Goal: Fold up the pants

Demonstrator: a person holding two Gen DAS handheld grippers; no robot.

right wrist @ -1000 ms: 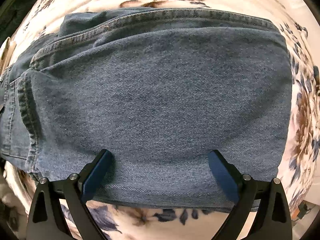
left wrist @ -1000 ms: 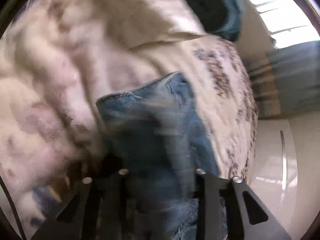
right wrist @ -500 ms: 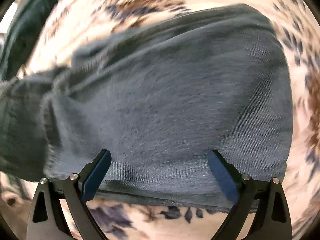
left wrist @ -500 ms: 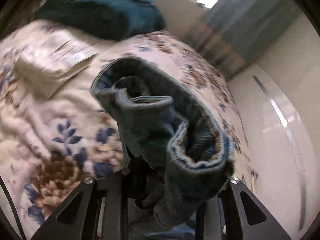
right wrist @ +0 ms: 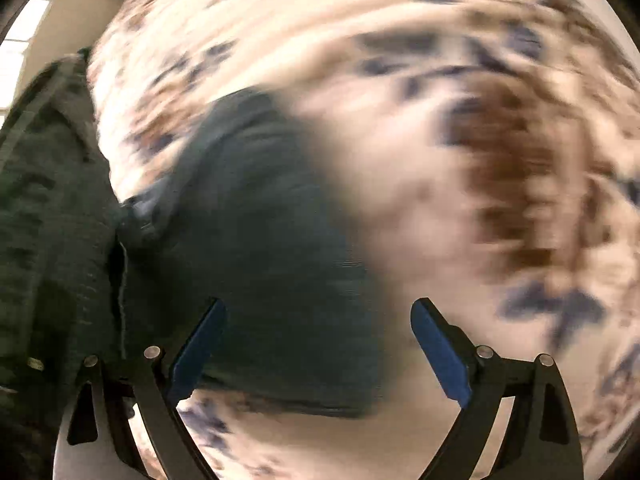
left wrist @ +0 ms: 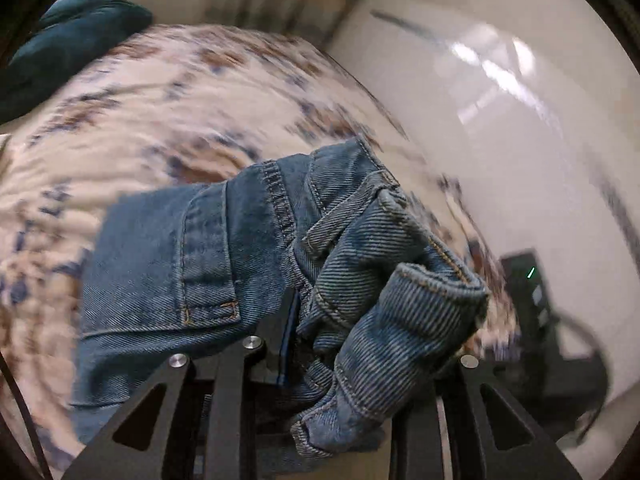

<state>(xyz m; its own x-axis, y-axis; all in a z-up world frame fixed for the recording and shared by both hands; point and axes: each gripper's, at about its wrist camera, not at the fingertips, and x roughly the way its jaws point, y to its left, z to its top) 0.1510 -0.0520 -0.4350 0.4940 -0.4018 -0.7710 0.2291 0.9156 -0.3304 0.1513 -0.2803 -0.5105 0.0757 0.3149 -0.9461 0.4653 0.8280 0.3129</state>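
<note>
The blue jeans are bunched in my left gripper, which is shut on a thick wad of denim with the waistband and a seam showing. The cloth hangs above the floral bedspread and hides the fingertips. In the right wrist view the rest of the jeans lies as a dark blurred fold on the bedspread. My right gripper hovers over that fold's right edge. Its jaws are wide and closing, and the blue pads touch no cloth.
A teal cushion lies at the far left of the bed. Glossy white floor runs past the bed's right edge, with a black device and its cable on it. Dark blurred cloth fills the right wrist view's left side.
My left gripper has swung across the bed and rolled, carrying the bunched denim toward the bed's edge. The right gripper has slid right over the folded jeans, so the fold now sits left of centre.
</note>
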